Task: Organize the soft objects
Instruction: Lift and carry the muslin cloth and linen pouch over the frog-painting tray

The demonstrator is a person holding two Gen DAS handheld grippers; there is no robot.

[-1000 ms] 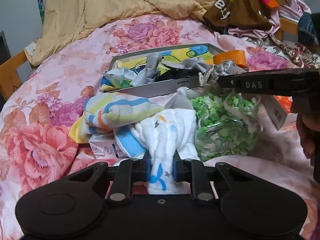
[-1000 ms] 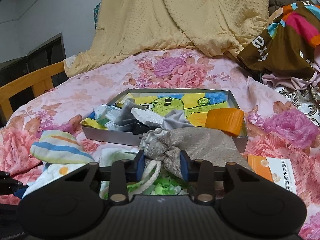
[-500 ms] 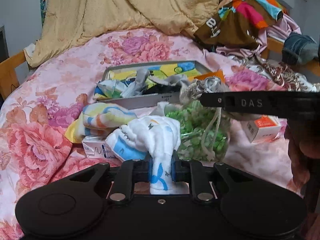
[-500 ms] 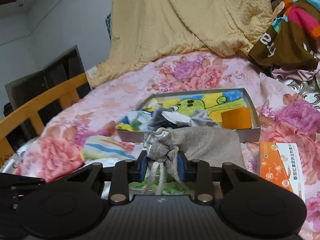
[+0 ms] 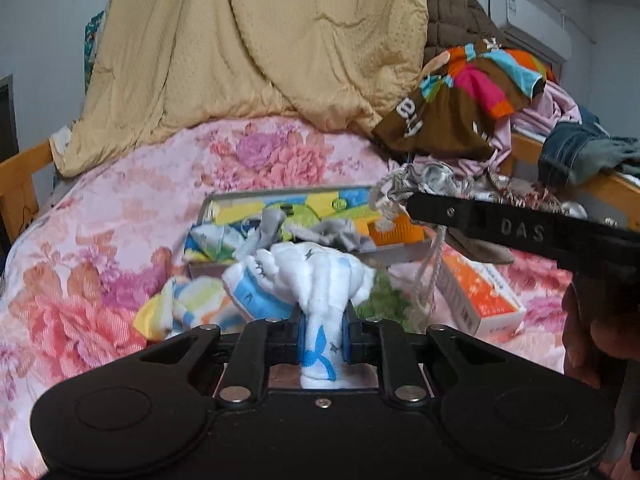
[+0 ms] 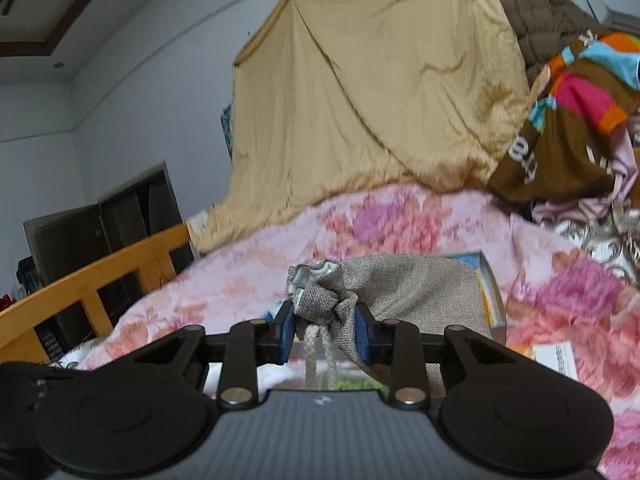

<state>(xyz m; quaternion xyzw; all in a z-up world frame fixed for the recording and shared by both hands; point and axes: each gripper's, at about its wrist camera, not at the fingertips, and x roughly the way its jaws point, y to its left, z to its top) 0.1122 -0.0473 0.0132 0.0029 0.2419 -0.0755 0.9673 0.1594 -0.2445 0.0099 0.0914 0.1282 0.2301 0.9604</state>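
Observation:
My left gripper (image 5: 323, 334) is shut on a white cloth with blue marks (image 5: 316, 280), lifted above the flowered bedspread (image 5: 120, 220). My right gripper (image 6: 325, 332) is shut on the gathered neck of a grey burlap drawstring bag (image 6: 404, 292), whose cords (image 6: 318, 354) hang down. In the left wrist view that right gripper's finger (image 5: 500, 226) crosses from the right with the bag's neck (image 5: 424, 182) at its tip. Behind lies a shallow grey box (image 5: 280, 240) with a cartoon-printed bottom, holding several cloths and an orange item (image 5: 396, 230).
A striped cloth (image 5: 180, 308) and an orange-white carton (image 5: 480, 292) lie on the bedspread. A green-speckled item (image 5: 384, 296) peeks behind the white cloth. A tan quilt (image 5: 260, 52) and piled clothes (image 5: 472, 96) fill the back. Wooden bed rails (image 6: 100, 272) stand at the left.
Both grippers rose with their loads: the white cloth and the drawstring bag lifted off the bed, and both views tilted upward. The green-speckled bag now sits lower and mostly hidden.

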